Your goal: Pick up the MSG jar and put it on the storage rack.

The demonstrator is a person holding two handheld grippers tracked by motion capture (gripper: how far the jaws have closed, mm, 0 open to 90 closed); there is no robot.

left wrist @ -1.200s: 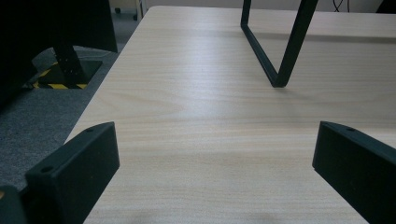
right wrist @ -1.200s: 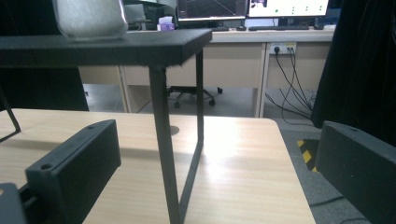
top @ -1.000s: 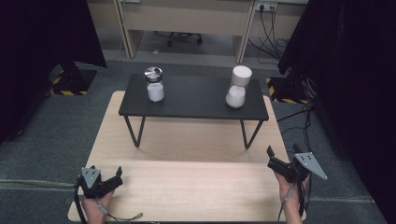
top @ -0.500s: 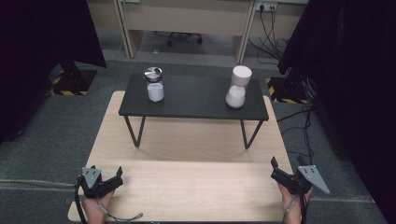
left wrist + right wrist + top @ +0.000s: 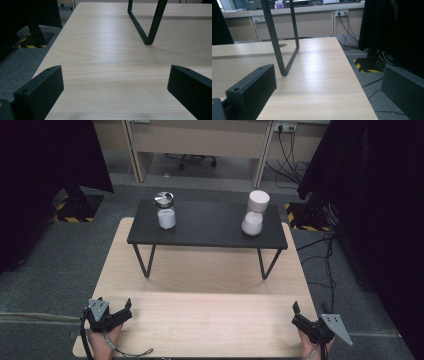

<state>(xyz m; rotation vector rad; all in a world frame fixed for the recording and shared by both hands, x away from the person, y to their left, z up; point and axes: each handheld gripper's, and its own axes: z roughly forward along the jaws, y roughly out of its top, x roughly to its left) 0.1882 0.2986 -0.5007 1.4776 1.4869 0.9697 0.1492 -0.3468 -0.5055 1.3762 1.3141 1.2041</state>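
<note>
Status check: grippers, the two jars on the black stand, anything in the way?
Left gripper open, right gripper open, both low at the near table edge. Steel-lidded jar and white-lidded jar upright on black stand, untouched. Nothing between.

Lab or office-type recording room, not a home: grey carpet floor (image 5: pixel 55 270) across the frame, black curtains (image 5: pixel 45 165) hanging at upper left and upper right, yellow-black hazard-striped stand bases (image 5: pixel 67 210) at left and right edges, beige cabinet desks (image 5: pixel 200 137) along the top with wall sockets (image 5: pixel 285 127) and dangling black cables (image 5: pixel 287 150), office chair wheeled base (image 5: pixel 190 161) at top centre, light wooden table (image 5: pixel 200 320) in the lower middle
</note>
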